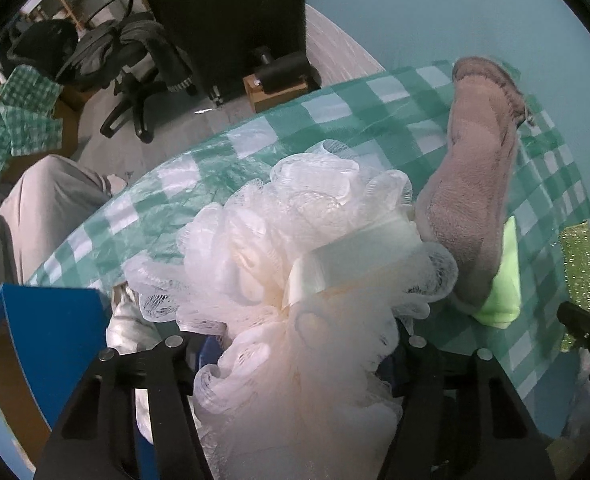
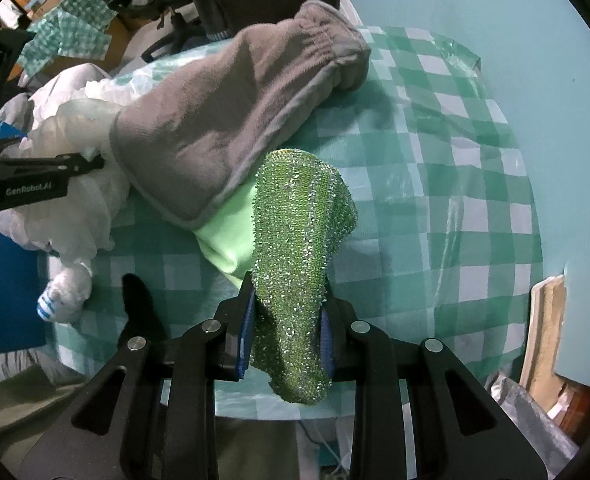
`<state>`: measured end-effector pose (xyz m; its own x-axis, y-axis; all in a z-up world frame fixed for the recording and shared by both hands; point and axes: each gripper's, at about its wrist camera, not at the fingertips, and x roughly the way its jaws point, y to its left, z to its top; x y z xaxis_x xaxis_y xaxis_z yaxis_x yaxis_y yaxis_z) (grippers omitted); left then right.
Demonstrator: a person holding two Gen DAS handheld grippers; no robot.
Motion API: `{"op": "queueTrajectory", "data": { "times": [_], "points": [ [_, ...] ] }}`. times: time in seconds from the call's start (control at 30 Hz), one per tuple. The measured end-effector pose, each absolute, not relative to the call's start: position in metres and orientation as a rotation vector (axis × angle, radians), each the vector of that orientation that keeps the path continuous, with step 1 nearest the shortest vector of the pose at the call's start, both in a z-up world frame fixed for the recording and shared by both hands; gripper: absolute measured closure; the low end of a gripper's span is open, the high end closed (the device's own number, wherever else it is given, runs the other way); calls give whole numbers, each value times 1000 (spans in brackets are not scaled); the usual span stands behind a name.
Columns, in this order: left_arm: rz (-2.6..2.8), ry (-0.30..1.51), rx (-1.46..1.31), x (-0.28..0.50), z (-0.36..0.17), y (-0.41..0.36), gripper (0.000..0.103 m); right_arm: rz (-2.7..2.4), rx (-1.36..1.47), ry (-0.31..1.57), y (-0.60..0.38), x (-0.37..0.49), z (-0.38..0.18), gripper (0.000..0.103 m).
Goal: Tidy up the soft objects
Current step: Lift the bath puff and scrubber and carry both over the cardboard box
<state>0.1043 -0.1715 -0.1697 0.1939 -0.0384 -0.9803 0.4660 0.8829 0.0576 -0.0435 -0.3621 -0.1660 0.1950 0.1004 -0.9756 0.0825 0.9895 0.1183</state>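
Observation:
A white mesh bath puff (image 1: 295, 248) fills the space between the fingers of my left gripper (image 1: 299, 360), which is shut on it; the puff hides the fingertips. The right wrist view shows the same puff (image 2: 75, 208) at the left under that gripper (image 2: 91, 164). My right gripper (image 2: 287, 320) is shut on a sparkly green scrub cloth (image 2: 299, 240), which hangs from its blue pads above the table. A grey plush mitt (image 1: 475, 184) (image 2: 223, 120) lies across a light green cloth (image 1: 503, 284) (image 2: 227, 236) between the two grippers.
A green-and-white checked cloth covers the round table (image 1: 215, 184) (image 2: 435, 184). A blue box (image 1: 51, 320) stands at the table's near left edge. A white sock with blue stripes (image 2: 63, 296) lies beside the puff. An office chair (image 1: 135, 80) stands beyond on the floor.

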Motion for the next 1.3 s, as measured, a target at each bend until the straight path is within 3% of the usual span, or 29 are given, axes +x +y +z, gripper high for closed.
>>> {"op": "queueTrajectory", "data": {
  "times": [0.7,1.3],
  "points": [
    [-384,1186,218,74,-78,-140,42,100,92,1293,-343,-39,-108,77],
    [-328,1119,110,52,-37,-99,43,227,23,1233,-310,-14,-65,77]
  ]
}}
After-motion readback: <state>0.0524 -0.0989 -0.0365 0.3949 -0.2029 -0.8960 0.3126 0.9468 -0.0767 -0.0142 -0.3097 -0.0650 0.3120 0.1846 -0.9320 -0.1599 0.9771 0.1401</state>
